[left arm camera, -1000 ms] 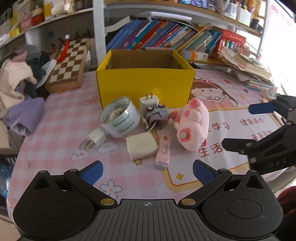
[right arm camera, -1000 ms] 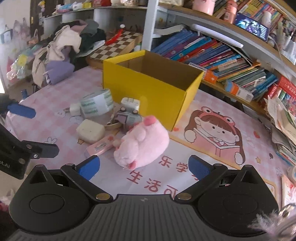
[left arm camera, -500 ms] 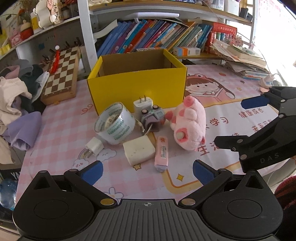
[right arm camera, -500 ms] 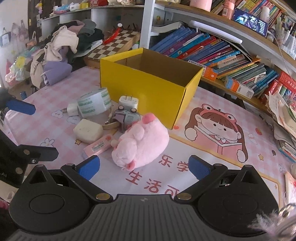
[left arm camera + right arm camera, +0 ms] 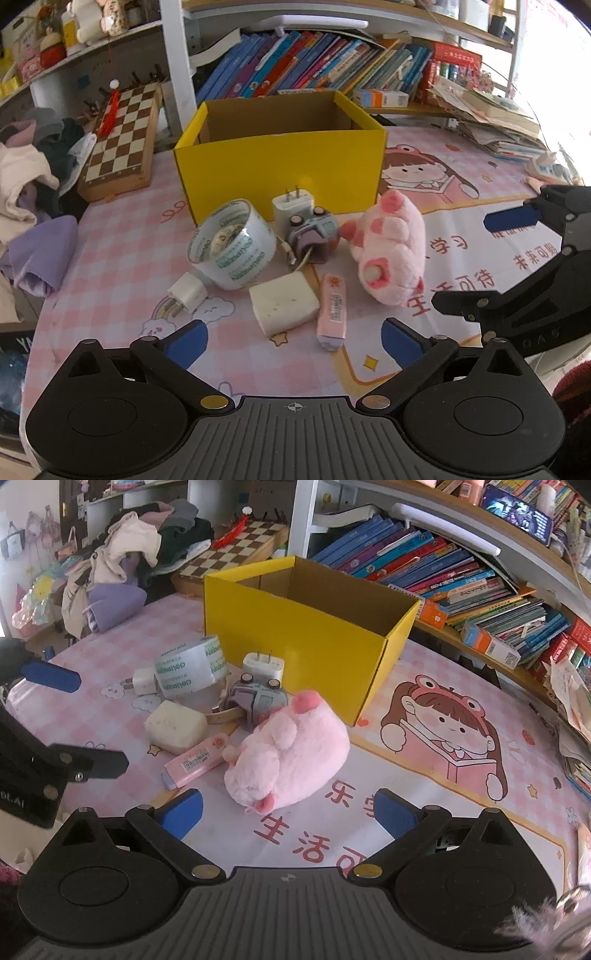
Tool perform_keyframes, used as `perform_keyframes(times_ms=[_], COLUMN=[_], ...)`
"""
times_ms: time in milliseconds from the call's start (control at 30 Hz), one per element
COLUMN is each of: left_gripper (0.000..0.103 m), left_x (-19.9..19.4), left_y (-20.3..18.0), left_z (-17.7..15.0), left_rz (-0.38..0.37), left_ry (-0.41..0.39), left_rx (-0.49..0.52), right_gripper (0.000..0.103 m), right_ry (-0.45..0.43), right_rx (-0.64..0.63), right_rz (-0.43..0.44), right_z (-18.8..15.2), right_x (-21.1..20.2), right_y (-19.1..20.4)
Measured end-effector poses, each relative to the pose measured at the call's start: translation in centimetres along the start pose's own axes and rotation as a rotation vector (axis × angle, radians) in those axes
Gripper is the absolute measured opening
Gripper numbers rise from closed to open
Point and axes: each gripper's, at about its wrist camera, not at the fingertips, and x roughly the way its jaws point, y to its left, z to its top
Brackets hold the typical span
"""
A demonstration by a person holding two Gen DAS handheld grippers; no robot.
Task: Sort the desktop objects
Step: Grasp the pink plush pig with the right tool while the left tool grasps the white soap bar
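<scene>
An open yellow box (image 5: 280, 162) (image 5: 306, 627) stands on the table, empty as far as I see. In front of it lie a tape roll (image 5: 232, 243) (image 5: 190, 670), a white charger (image 5: 293, 206) (image 5: 263, 666), a small grey toy car (image 5: 314, 238) (image 5: 258, 699), a pink plush pig (image 5: 388, 254) (image 5: 288, 753), a white block (image 5: 282, 302) (image 5: 175, 727), a pink tube (image 5: 332, 310) (image 5: 195, 762) and a small white plug (image 5: 186, 293) (image 5: 144, 681). My left gripper (image 5: 291, 341) is open and empty, short of the white block. My right gripper (image 5: 286, 812) is open and empty, just short of the pig.
A chessboard (image 5: 120, 136) and a clothes pile (image 5: 26, 177) lie at the left. Bookshelves (image 5: 314, 70) run behind the box. A paper stack (image 5: 495, 125) sits at the back right. The pink mat (image 5: 443, 738) spreads to the right.
Both grippers have drawn a little closer to the objects, and the left view has tilted down slightly. Nothing on the table has moved. Both grippers stay open.
</scene>
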Motion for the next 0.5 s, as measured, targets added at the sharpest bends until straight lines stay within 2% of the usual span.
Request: perform_keyframes(times_ms=[200,400,500], left_gripper=[0.099,0.086,0.085], left_x=[1.4,4.1,4.8], left_y=[1.8,1.9,1.7], left_z=[0.5,0.6,0.8], left_rz=[0.003,-0.005,-0.007], left_ry=[-0.028,-0.013,-0.02], left_rx=[-0.049,-0.02,-0.009], right_gripper=[0.099,0.096,0.094], right_ry=[0.028,0.076,0.082], right_rx=[-0.01,0.019,0.012], right_rz=[-0.007,0.008,0.0], right_z=[1.2,2.5,3.1], right_x=[1.6,3.8,4.5], right_y=[-0.4,-1.4,-1.5])
